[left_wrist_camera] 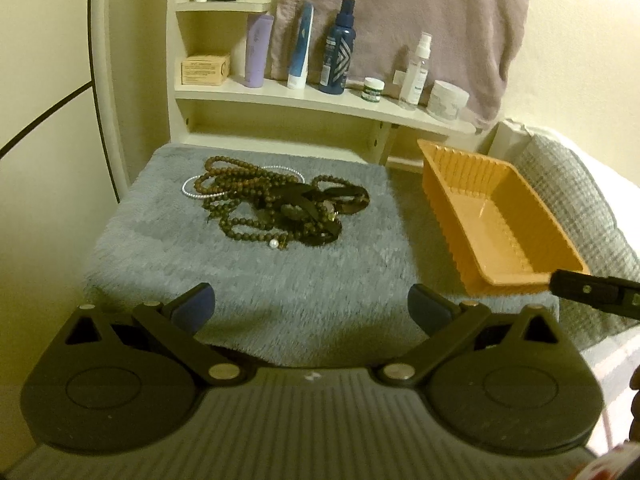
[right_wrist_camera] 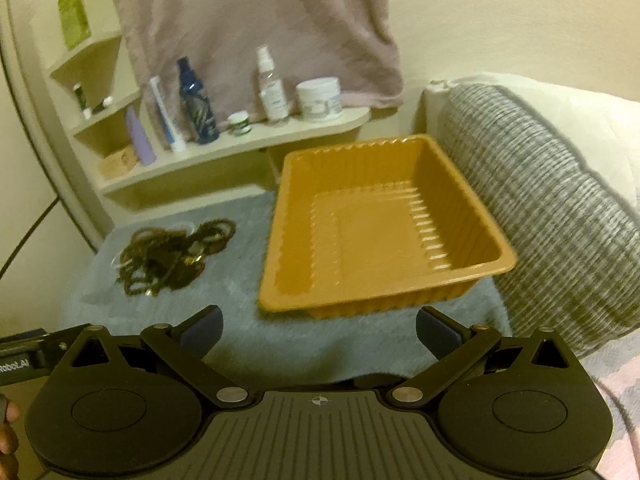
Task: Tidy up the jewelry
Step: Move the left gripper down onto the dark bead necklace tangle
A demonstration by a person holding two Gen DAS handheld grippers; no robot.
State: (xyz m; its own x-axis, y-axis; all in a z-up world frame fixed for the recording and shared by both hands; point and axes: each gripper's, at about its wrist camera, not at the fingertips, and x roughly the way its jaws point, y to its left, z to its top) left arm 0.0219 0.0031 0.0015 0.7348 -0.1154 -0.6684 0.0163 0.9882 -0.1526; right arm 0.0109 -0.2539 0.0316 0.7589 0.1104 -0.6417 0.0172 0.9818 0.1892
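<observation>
A: We start with the biggest thing, the grey fluffy mat (left_wrist_camera: 280, 300), which fills the middle of the left wrist view. What do we see on it?

B: We see the orange plastic tray (right_wrist_camera: 280, 216) in the centre of the right wrist view, ribbed along its walls and bare inside. It sits on the mat's right part, just beside the grey knitted cushion (right_wrist_camera: 560, 216) at the right of the frame.

A: And the jewelry?

B: We find the pile of jewelry (left_wrist_camera: 276, 204) in the upper middle of the left wrist view: brown bead strands (left_wrist_camera: 224, 184) tangled with a dark strap (left_wrist_camera: 336, 196), a thin white bead string (left_wrist_camera: 192, 188) poking out at the pile's left, and one white pearl (left_wrist_camera: 273, 243) at its lower edge. The pile lies well apart from the tray.

A: How do we stand with the grippers?

B: Our left gripper (left_wrist_camera: 311, 304) sits wide apart at the bottom of its frame, holding nothing, short of the pile. Our right gripper (right_wrist_camera: 319, 328) is equally wide and bare, just before the tray's near rim.

A: Behind?

B: We see a cream shelf (left_wrist_camera: 304, 98) with bottles and jars, below a hanging mauve cloth (left_wrist_camera: 420, 12).
</observation>
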